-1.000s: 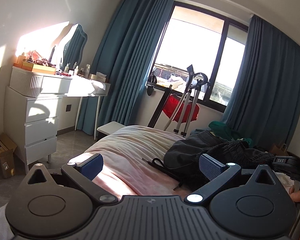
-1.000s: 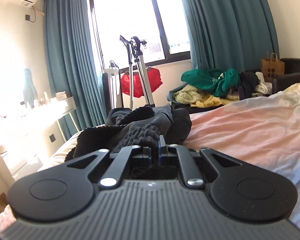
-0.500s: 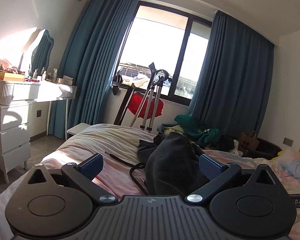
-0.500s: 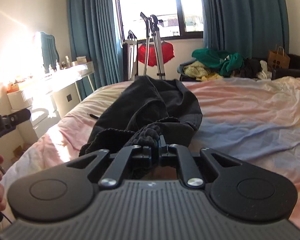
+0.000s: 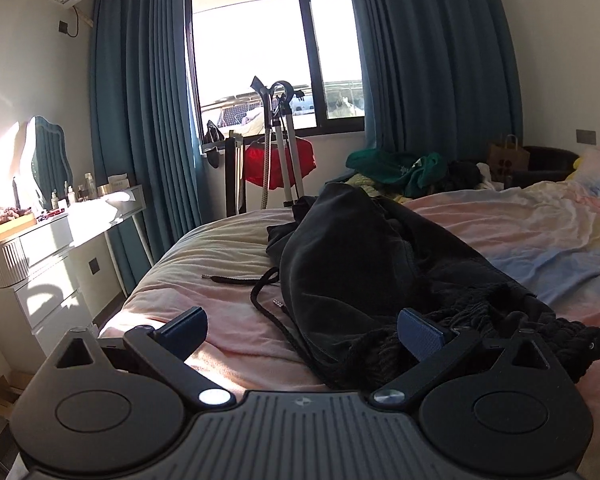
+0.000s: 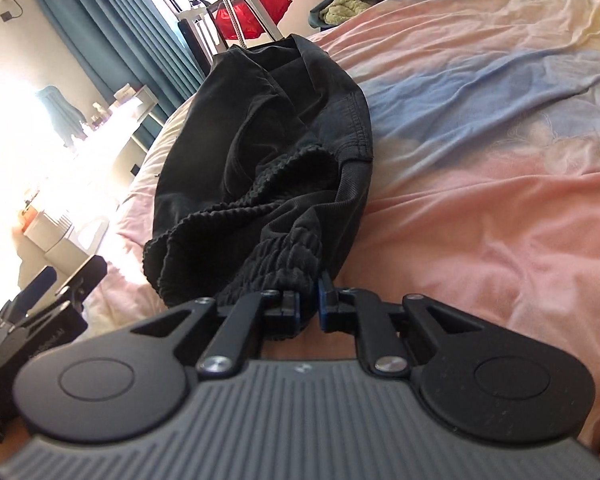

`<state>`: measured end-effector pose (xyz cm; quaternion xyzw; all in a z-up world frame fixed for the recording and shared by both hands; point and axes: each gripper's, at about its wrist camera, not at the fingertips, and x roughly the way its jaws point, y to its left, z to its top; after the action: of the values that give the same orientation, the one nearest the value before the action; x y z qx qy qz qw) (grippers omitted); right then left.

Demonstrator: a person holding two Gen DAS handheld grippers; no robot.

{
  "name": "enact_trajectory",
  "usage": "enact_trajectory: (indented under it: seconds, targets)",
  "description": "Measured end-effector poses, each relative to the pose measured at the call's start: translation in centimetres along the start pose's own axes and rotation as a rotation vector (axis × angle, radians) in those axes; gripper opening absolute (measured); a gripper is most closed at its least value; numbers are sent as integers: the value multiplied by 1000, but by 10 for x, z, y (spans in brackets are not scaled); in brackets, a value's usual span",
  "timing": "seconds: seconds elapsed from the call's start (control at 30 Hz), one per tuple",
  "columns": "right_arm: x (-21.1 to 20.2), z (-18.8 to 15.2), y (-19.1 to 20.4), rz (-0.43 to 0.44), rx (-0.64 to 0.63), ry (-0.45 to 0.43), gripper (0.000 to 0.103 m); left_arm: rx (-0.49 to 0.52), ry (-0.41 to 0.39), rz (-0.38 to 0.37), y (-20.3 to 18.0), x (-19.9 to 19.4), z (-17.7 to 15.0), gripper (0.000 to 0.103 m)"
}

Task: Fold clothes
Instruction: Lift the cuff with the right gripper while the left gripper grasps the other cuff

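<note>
A black pair of pants (image 5: 360,264) lies bunched lengthwise on the pink bed (image 5: 228,312); its drawstring (image 5: 260,296) trails loose to the left. My left gripper (image 5: 300,330) is open and empty, its right pad by the ribbed waistband. In the right wrist view the pants (image 6: 268,148) stretch away from me. My right gripper (image 6: 309,306) is shut on the elastic waistband (image 6: 276,264), low over the sheet. The left gripper (image 6: 40,292) shows at the far left there.
A white dresser and vanity (image 5: 40,256) stand left of the bed. A clothes steamer stand with a red garment (image 5: 280,160) is at the window. A pile of clothes (image 5: 404,168) and a paper bag (image 5: 508,156) lie beyond the bed. The rumpled sheet (image 6: 500,120) spreads right.
Both grippers have swung right and lowered toward the bed. The right gripper has pulled the waistband toward me, so the pants lie stretched out. The left gripper stays open.
</note>
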<state>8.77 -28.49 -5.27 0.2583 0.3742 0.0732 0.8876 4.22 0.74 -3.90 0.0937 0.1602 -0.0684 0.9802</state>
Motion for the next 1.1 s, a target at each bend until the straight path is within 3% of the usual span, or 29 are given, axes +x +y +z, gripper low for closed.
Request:
enact_trajectory:
  seconds: [0.13, 0.27, 0.37, 0.5, 0.57, 0.67, 0.77, 0.87, 0.9, 0.93, 1.1]
  targets:
    - [2, 0, -14, 31, 72, 18, 13, 71, -1, -101, -31, 24, 41, 102]
    - [-1, 2, -21, 78, 127, 20, 14, 247, 83, -191, -78, 71, 68, 101]
    - [1, 1, -25, 92, 140, 22, 14, 375, 187, -270, -109, 105, 69, 99]
    - [8, 1, -32, 95, 179, 46, 14, 520, 295, -286, -132, 144, 54, 94]
    - [7, 2, -35, 109, 203, 46, 14, 557, 356, -299, -137, 157, 43, 87]
    - [7, 1, -36, 113, 214, 51, 14, 546, 396, -322, -141, 173, 39, 78]
    - [8, 2, -40, 123, 238, 56, 14, 544, 405, -295, -148, 183, 38, 65]
    - [9, 2, -37, 117, 215, 48, 14, 554, 407, -254, -161, 191, 37, 41]
    - [9, 2, -35, 117, 200, 44, 14, 535, 404, -220, -164, 195, 39, 27]
    - [8, 2, -34, 122, 180, 37, 14, 489, 392, -176, -163, 197, 42, 14]
    - [2, 5, -25, 181, 88, -7, 13, 149, 282, -51, -118, 181, 70, 9]
